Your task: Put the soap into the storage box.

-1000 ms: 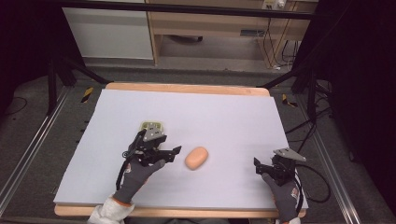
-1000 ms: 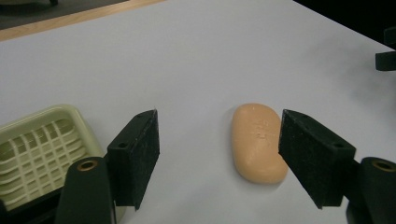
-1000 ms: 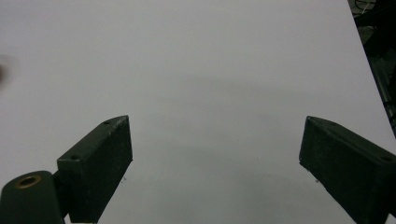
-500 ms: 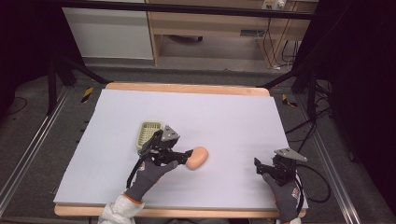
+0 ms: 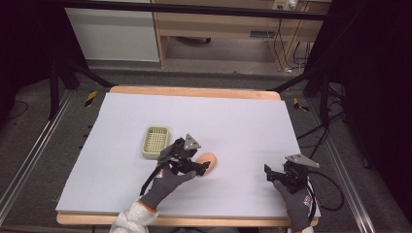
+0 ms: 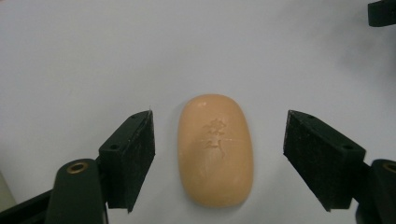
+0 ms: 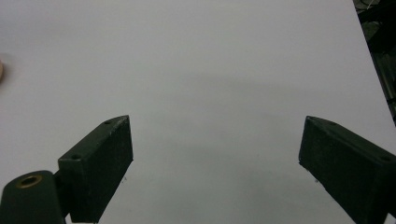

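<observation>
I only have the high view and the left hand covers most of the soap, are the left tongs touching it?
Observer: No. In the left gripper view the soap bar lies flat between the left tongs, with a gap of bare mat on each side; the jaws have just been opening.
Operator: Anything on the soap's top?
Observer: Yes, a stamped mark is pressed into its upper face.
Operator: And the right tongs, anything in them?
Observer: Nothing. The right tongs stand wide open over the white mat.
</observation>
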Motion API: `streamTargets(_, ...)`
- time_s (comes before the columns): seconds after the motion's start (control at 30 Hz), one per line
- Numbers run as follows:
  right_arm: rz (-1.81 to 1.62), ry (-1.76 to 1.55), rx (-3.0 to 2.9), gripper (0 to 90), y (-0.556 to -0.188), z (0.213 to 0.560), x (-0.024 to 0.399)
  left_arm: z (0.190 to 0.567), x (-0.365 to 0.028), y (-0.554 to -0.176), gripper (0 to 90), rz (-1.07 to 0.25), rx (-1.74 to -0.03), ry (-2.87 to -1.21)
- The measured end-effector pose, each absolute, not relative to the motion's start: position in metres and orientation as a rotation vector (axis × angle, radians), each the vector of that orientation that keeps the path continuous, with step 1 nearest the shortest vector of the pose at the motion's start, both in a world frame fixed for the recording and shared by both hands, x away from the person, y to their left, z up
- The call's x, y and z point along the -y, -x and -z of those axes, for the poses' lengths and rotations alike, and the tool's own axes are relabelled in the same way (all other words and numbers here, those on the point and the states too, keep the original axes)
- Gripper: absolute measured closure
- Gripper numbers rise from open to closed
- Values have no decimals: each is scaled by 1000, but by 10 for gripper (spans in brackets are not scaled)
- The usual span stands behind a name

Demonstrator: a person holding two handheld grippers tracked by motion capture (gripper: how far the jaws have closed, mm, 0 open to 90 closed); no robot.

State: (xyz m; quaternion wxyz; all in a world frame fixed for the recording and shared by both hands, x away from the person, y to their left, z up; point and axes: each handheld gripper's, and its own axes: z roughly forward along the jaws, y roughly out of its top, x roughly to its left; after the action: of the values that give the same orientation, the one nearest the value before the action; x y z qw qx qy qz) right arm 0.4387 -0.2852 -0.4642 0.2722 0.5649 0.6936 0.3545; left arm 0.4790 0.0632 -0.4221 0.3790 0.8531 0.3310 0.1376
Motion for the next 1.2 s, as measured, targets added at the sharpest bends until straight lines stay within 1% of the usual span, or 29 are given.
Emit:
streamTargets(0.67, -954, -1532, -1875, 105, -439, 465, 284, 446, -50, -491, 231, -340, -898, -2243)
streamTargets(0.9, -951, -1531, -1881, 105, -440, 465, 284, 456, -46, -493, 241, -333, -918, -2261)
streamTargets(1.2, -949, -1534, -1888, 105, -440, 466, 284, 465, -40, -496, 286, -327, -936, -2283)
